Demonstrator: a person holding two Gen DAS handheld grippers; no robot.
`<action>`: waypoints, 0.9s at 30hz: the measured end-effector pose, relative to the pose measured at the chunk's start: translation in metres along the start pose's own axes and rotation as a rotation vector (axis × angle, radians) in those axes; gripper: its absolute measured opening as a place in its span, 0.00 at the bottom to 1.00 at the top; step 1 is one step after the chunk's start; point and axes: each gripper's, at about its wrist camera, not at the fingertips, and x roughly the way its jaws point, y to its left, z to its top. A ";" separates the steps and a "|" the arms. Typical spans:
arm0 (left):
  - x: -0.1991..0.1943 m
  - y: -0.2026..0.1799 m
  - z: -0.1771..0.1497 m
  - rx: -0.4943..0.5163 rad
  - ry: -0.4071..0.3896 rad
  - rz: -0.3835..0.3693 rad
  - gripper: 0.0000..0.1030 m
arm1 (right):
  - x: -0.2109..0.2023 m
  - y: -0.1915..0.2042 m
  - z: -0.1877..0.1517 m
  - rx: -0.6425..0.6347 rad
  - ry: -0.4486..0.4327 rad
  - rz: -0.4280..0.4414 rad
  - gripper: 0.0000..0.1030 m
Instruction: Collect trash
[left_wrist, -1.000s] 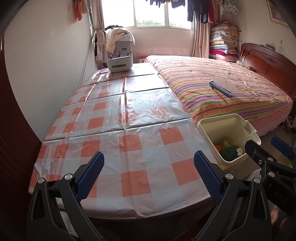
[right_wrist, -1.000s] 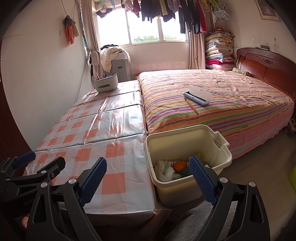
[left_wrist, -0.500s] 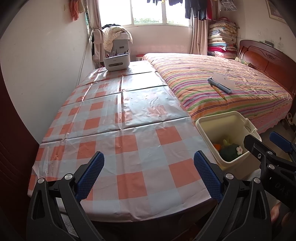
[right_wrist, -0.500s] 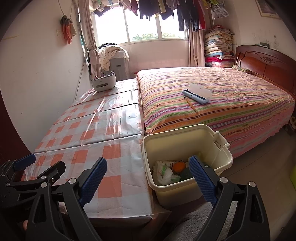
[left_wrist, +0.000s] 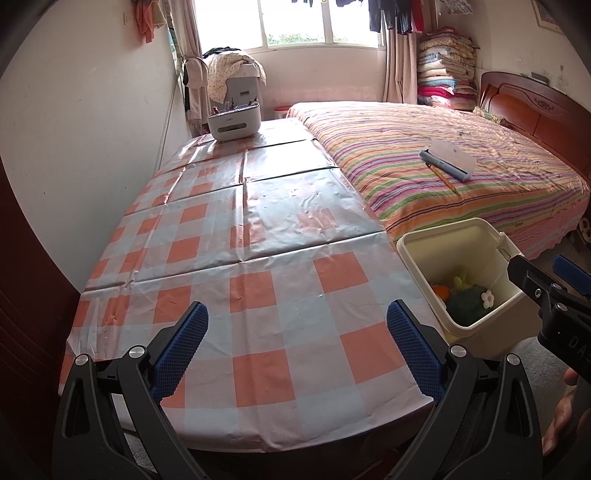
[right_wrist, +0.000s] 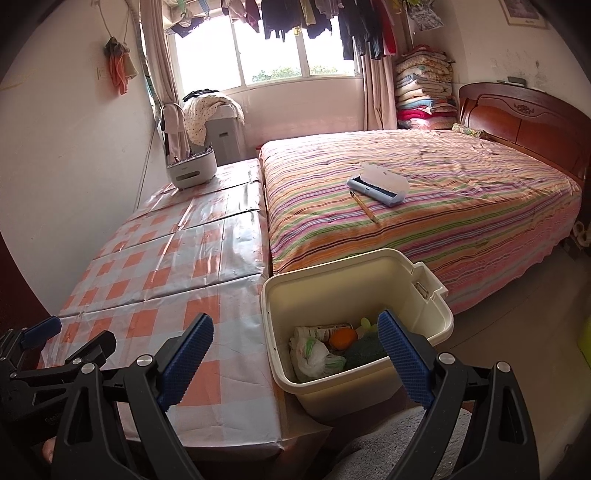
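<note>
A cream plastic bin (right_wrist: 436, 321) stands on the floor between the table and the bed; it also shows in the left wrist view (left_wrist: 458, 229). Inside lie a white plastic bag (right_wrist: 310, 354), an orange (right_wrist: 343, 338), a green lump (right_wrist: 364, 349) and a can (right_wrist: 330, 328). My left gripper (left_wrist: 297, 347) is open and empty over the near edge of the checked table (left_wrist: 258, 258). My right gripper (right_wrist: 295, 360) is open and empty above the bin's near side.
A white caddy (left_wrist: 233, 122) stands at the table's far end. On the striped bed (right_wrist: 424, 192) lie a blue-and-white lint brush (right_wrist: 376, 184) and a pencil (right_wrist: 364, 206). A wall runs along the table's left side.
Both grippers have pulled back and risen slightly, so more of the table's near edge and the bin's inside shows. Nothing was picked up or let go.
</note>
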 end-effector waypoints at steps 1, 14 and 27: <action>0.001 -0.001 0.000 0.004 0.005 -0.002 0.93 | 0.001 -0.002 0.000 0.004 0.002 0.000 0.85; 0.015 -0.018 0.003 0.039 0.040 -0.033 0.93 | 0.009 -0.017 -0.001 0.037 0.011 -0.010 0.85; 0.017 -0.033 0.005 0.053 0.012 -0.102 0.93 | 0.014 -0.034 -0.005 0.069 0.016 -0.021 0.85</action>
